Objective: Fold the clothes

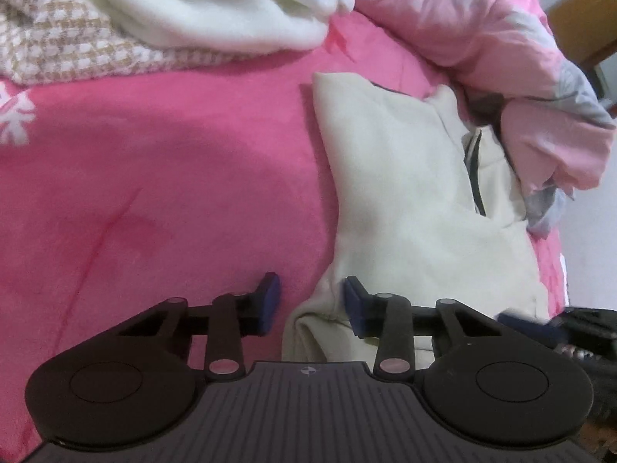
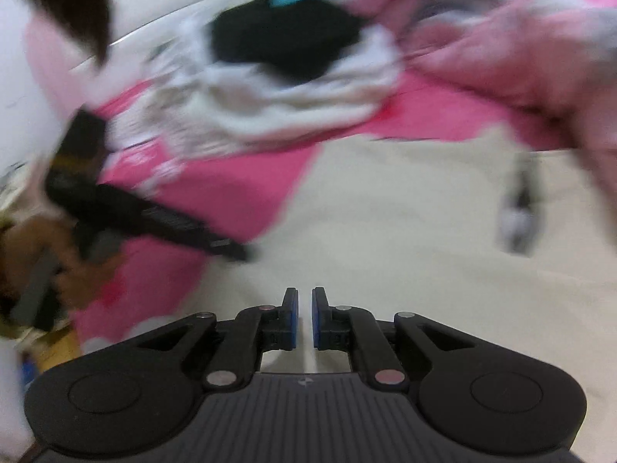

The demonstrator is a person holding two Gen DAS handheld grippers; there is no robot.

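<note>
On my left I am hovering the left tool (image 1: 311, 305) low over the bright pink fleece blanket (image 1: 154, 177) on the bed, its blue pads spread wide around the near left corner of the cream fleece pullover with the dark zip (image 1: 401, 193). One pad is over the pink, the other over the cream hem, and nothing is being pinched yet. The pullover is lying flat on the blanket, its far right side tucked against the crumpled pale pink and grey quilt (image 1: 501, 38). Beyond it a white fleece garment (image 1: 216, 11) and a beige houndstooth knit (image 1: 65, 46) are waiting in a heap.

To do this well, I judge I should be sliding one pad under the hem edge so both layers get caught before lifting.

On my right, the right tool (image 2: 304, 318) is sitting over the same cream cloth with its pads nearly pressed together; a slim gap is showing, and whether cloth is caught there I cannot tell through the blur.

No writing or brand is legible anywhere.
</note>
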